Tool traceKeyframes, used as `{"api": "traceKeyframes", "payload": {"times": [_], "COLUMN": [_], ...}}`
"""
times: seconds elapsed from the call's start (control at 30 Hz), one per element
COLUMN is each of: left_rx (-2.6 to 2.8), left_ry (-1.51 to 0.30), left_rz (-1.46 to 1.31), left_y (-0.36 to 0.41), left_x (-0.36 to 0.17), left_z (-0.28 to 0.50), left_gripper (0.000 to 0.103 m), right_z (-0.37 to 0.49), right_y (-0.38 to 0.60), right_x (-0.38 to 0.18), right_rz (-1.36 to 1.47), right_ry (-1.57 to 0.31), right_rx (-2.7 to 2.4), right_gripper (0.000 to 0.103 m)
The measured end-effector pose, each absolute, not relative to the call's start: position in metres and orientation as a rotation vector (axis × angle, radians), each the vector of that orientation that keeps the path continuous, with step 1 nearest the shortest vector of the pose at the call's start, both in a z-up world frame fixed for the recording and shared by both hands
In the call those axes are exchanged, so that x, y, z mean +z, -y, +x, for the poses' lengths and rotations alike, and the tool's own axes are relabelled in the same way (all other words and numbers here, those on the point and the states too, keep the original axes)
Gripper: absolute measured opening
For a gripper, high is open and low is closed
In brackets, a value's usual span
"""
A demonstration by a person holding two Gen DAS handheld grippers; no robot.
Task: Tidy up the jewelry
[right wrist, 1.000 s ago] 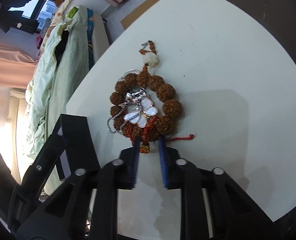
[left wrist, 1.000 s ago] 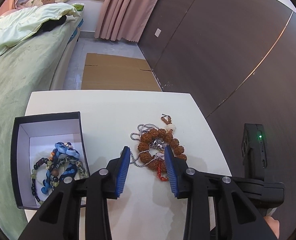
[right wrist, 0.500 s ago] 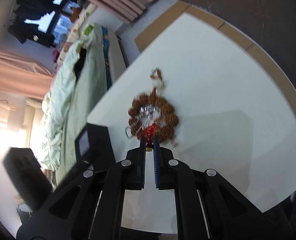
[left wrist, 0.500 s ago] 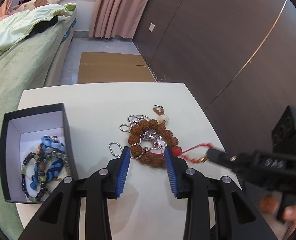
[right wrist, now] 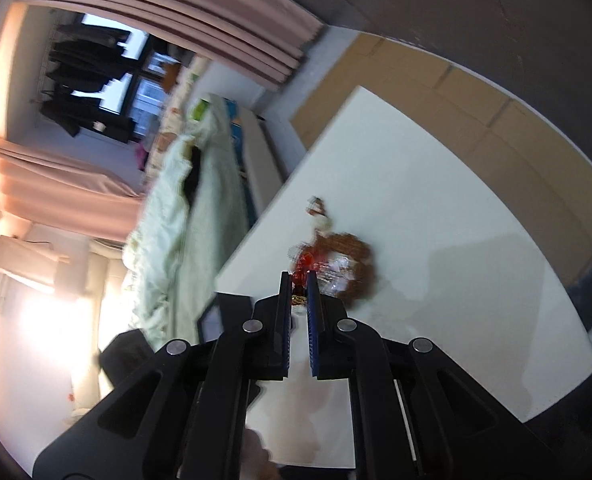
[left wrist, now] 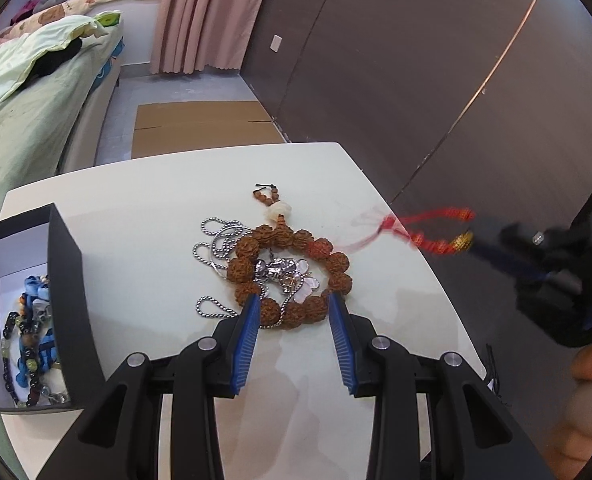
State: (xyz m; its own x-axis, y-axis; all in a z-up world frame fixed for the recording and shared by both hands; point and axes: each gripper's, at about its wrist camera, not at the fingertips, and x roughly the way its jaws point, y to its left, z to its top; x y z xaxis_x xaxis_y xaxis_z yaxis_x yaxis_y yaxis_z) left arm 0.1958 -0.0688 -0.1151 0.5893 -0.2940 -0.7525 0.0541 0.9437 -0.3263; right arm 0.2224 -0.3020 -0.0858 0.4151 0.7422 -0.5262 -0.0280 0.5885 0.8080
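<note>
A brown seed-bead bracelet (left wrist: 291, 276) lies on the white table (left wrist: 143, 224), tangled with a silver chain (left wrist: 215, 248) and a butterfly pendant (left wrist: 291, 278). My left gripper (left wrist: 293, 308) is open and empty, its tips just short of the bracelet. My right gripper (right wrist: 297, 284) is shut on a red cord bracelet (left wrist: 428, 232) with a gold bead and holds it lifted off the table at the right. In the right wrist view the brown bracelet (right wrist: 356, 248) lies blurred beyond the fingers.
A black box (left wrist: 65, 280) with a white inside stands at the table's left and holds several bead bracelets (left wrist: 27, 344). A bed (left wrist: 27, 92) is left of the table, flat cardboard (left wrist: 199, 128) on the floor behind it, and a dark wall to the right.
My right gripper closed on the red cord bracelet and pulled it out of the pile, up and to the right. My left gripper stayed open near the brown bracelet.
</note>
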Motion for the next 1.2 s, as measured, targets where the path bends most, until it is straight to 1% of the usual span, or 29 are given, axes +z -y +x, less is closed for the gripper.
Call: {"api": "traceKeyframes", "payload": {"times": [0.13, 0.27, 0.6, 0.67, 0.73, 0.8, 0.83, 1.0, 1.07, 1.17, 1.2], "left_rx": [-0.213, -0.237, -0.346, -0.353, -0.341, -0.348, -0.347, -0.287, -0.276, -0.254, -0.244], "left_ry": [-0.911, -0.907, -0.922, -0.942, -0.929, -0.927, -0.927, -0.938, -0.957, -0.957, -0.957], "left_rz": [-0.283, -0.262, -0.135, -0.094, -0.066, -0.072, -0.068, -0.086, -0.085, -0.05, -0.034], "left_y": [0.071, 0.079, 0.129, 0.138, 0.143, 0.144, 0.145, 0.136, 0.133, 0.132, 0.132], "left_x": [-0.114, -0.114, -0.13, -0.136, -0.138, -0.139, -0.14, -0.145, -0.15, -0.154, -0.155], "left_z": [0.197, 0.2, 0.22, 0.224, 0.225, 0.227, 0.229, 0.237, 0.242, 0.243, 0.243], "left_gripper": [0.033, 0.033, 0.033, 0.034, 0.043, 0.047, 0.047, 0.047, 0.045, 0.038, 0.032], "right_z": [0.221, 0.219, 0.225, 0.226, 0.227, 0.228, 0.228, 0.229, 0.229, 0.228, 0.229], "right_y": [0.303, 0.312, 0.328, 0.33, 0.334, 0.338, 0.339, 0.343, 0.342, 0.346, 0.347], "right_x": [-0.076, -0.069, -0.078, -0.08, -0.081, -0.081, -0.081, -0.083, -0.084, -0.086, -0.086], "right_rz": [0.851, 0.817, 0.837, 0.844, 0.853, 0.858, 0.858, 0.857, 0.856, 0.856, 0.856], "right_ry": [-0.998, -0.956, -0.98, -0.984, -0.982, -0.977, -0.975, -0.983, -0.988, -0.992, -0.993], "right_rx": [0.624, 0.538, 0.432, 0.423, 0.413, 0.406, 0.403, 0.395, 0.394, 0.393, 0.392], "right_gripper": [0.008, 0.008, 0.008, 0.008, 0.008, 0.008, 0.008, 0.008, 0.008, 0.008, 0.008]}}
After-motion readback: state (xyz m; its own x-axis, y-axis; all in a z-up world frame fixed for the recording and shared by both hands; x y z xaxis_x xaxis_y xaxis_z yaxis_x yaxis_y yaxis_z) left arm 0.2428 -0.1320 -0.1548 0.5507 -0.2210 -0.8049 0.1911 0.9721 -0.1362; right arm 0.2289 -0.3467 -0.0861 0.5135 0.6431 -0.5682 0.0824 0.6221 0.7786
